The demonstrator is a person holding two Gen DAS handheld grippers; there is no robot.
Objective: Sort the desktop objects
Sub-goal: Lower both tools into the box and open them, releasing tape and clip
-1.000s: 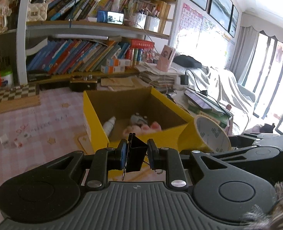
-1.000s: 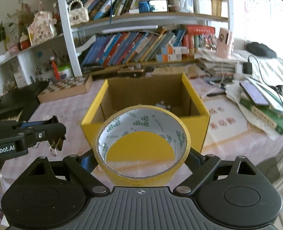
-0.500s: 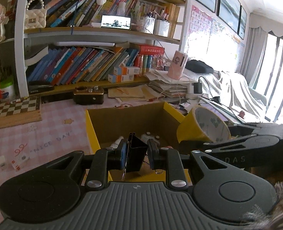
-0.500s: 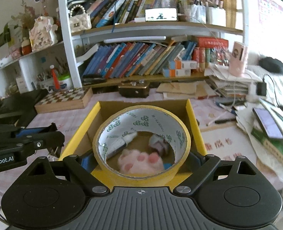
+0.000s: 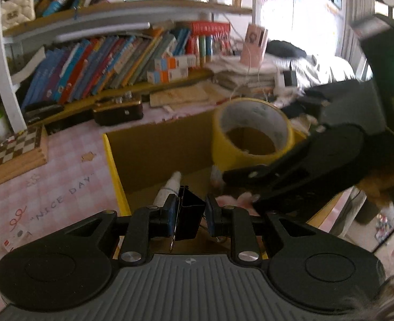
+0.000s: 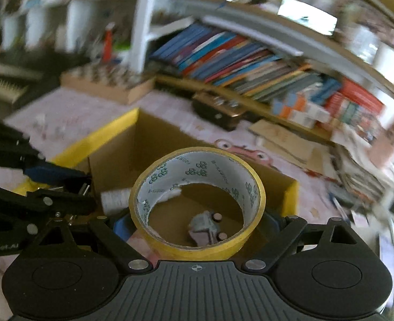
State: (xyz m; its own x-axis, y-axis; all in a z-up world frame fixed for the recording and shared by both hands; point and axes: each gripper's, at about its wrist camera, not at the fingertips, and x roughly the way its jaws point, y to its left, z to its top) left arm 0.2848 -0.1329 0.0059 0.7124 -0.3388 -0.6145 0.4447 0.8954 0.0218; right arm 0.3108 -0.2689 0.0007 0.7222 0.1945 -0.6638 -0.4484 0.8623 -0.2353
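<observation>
Both loads hung over the yellow box (image 5: 111,160) at frame centre: left gripper (image 5: 187,212) clamped tight on a binder clip (image 5: 187,219), right gripper (image 6: 197,224) spread wide, gripping the tape roll (image 6: 197,200). Releasing them inside seemed next.

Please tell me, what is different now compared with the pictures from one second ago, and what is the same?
Both grippers moved forward from in front of the yellow box to over its opening. The right gripper also rolled, so its view is tilted now. Nothing was taken or released: the left gripper stays shut on the black binder clip, the right one stays clamped on the yellow tape roll. The box contents are unchanged.
</observation>
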